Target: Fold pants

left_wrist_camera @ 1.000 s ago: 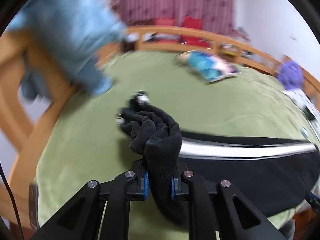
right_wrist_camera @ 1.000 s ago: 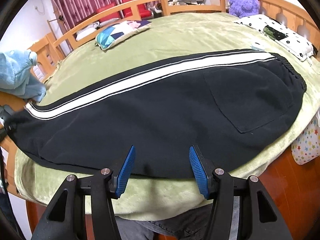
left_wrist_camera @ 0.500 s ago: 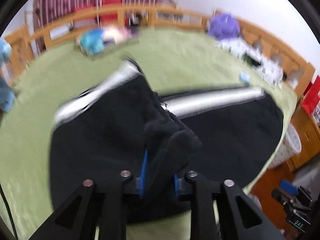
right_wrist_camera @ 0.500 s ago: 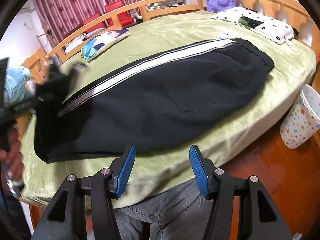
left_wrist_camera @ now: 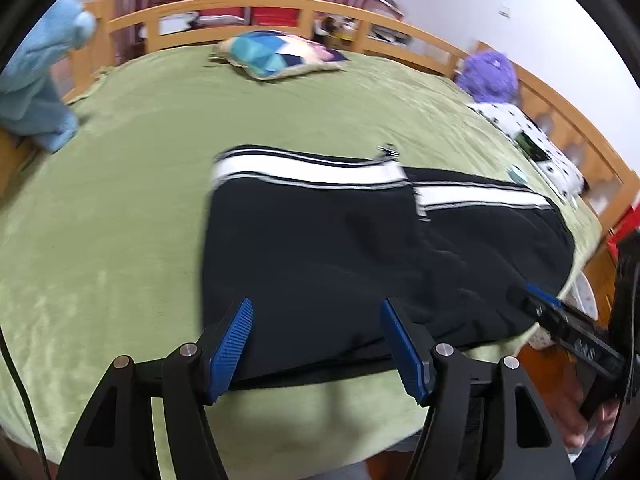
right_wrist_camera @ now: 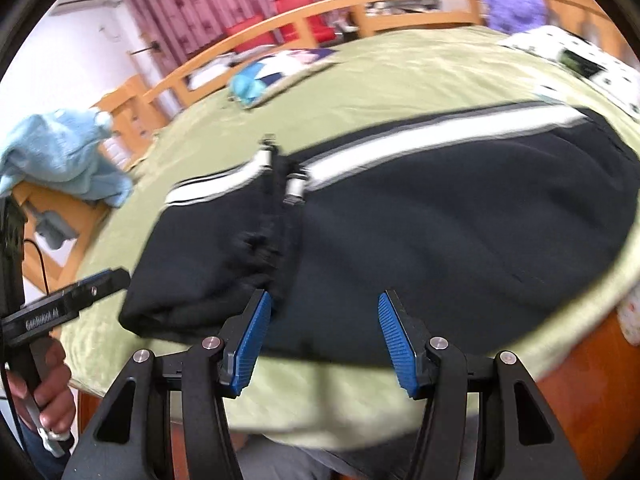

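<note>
Released since half a second ago, the bunched cuff is no longer sitting between the left gripper's (left_wrist_camera: 316, 344) pads, and the leg end it was carrying is now lying folded back across the pants (left_wrist_camera: 360, 248). Both tools are hanging empty with their blue fingers spread wide: the left one is hovering over the near hem of the black cloth, and the right gripper (right_wrist_camera: 324, 344) is hovering likewise over the near edge, beside the folded layer. Each is showing at the margin of the other's view, gripped by a hand (right_wrist_camera: 48, 384).

Just beyond them, the pants are lying doubled on the green blanket (left_wrist_camera: 120, 208), close to the bed's near side, white side stripe running along the far edge, with the turned-over part covering the left portion. Farther off, a light blue garment (left_wrist_camera: 36, 80) is draping over the wooden bed rail (left_wrist_camera: 280, 2); a patterned cushion (left_wrist_camera: 276, 54) is resting near the far rail, and a purple plush (left_wrist_camera: 490, 76) is sitting by a spotted pillow (left_wrist_camera: 532, 140).
</note>
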`<action>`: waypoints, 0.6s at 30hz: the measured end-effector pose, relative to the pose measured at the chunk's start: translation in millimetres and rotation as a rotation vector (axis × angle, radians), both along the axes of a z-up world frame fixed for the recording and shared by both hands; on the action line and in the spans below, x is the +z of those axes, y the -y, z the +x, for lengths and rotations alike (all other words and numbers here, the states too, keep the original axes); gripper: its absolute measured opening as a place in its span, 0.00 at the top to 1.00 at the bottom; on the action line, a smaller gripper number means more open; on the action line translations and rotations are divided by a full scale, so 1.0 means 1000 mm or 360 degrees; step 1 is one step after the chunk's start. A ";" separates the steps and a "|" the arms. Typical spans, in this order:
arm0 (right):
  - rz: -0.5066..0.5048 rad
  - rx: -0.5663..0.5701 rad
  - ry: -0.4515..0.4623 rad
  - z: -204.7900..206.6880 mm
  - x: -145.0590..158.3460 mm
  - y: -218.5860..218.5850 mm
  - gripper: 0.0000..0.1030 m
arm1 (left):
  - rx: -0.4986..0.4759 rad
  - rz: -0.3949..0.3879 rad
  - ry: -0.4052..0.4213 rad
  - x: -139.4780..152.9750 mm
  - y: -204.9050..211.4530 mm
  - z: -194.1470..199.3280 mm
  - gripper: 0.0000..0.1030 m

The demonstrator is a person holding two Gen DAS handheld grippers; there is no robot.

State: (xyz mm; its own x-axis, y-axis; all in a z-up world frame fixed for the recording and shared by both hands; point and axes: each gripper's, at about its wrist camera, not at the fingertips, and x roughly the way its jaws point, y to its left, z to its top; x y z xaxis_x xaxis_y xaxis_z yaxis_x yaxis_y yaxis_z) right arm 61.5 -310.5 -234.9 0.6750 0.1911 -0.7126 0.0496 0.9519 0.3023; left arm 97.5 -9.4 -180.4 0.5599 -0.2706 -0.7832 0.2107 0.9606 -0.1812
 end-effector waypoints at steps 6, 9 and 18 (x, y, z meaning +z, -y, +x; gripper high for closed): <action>0.0019 0.0117 0.0002 0.043 -0.010 -0.042 0.47 | 0.0093 -0.0064 -0.0057 -0.012 -0.040 -0.002 0.37; -0.0021 0.0141 -0.0095 0.061 -0.022 -0.054 0.73 | 0.0121 -0.0112 -0.0080 -0.017 -0.051 0.003 0.37; 0.0195 0.0187 -0.0023 0.011 -0.015 -0.031 0.85 | 0.0239 -0.0305 -0.0109 -0.027 -0.084 0.011 0.37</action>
State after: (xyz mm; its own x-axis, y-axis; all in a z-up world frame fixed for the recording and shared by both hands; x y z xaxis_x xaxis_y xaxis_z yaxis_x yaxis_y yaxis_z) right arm 72.9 -279.5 -250.1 0.6326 0.3543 -0.6887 -0.0544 0.9074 0.4168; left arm 108.0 74.8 -207.5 0.5526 -0.3356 -0.7629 0.0493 0.9269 -0.3720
